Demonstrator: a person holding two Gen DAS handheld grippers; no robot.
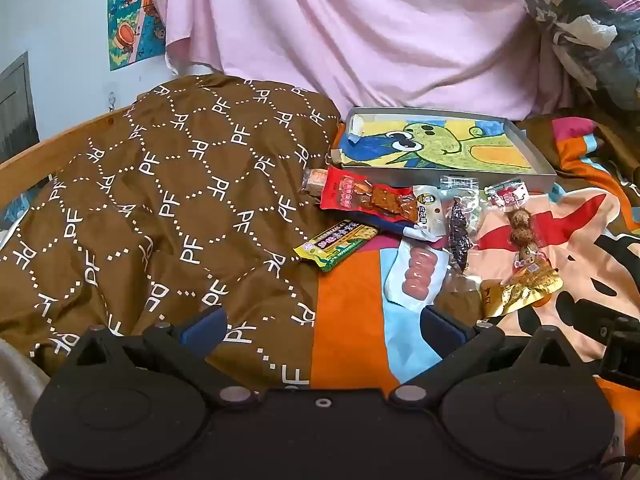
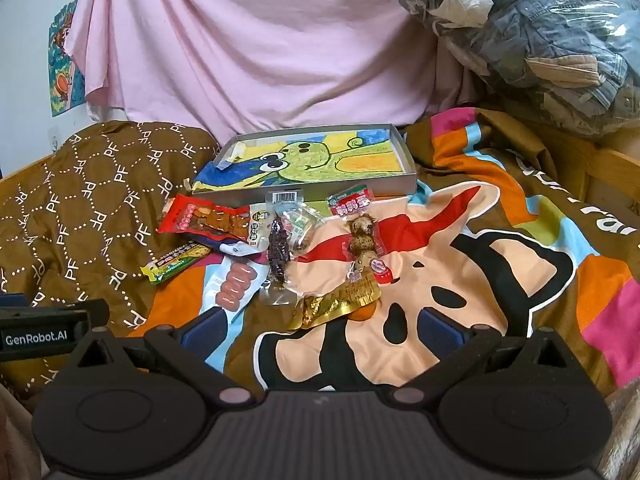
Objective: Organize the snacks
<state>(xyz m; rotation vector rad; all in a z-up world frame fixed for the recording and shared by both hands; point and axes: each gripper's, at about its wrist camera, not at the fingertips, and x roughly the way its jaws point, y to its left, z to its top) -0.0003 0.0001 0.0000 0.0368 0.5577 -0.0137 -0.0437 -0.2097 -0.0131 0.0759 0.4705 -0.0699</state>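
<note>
Left wrist view: brown-wrapped snack (image 1: pixel 314 181) half hidden behind red packet (image 1: pixel 366 196)

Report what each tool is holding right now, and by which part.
Nothing is held. The left tool and the right tool both stand open and empty above the bedspread, short of the snack packets.

My left gripper (image 1: pixel 322 330) and right gripper (image 2: pixel 322 330) hang wide apart-jawed over bare bedspread (image 2: pixel 500 264); nothing between them and the snack pile (image 2: pixel 280 248). Packets overlap tightly, little gap between. Tray (image 2: pixel 404 148) blocks behind, brown quilt (image 1: pixel 160 200) humps left, bagged clothes (image 2: pixel 540 40) crowd far right.
</note>
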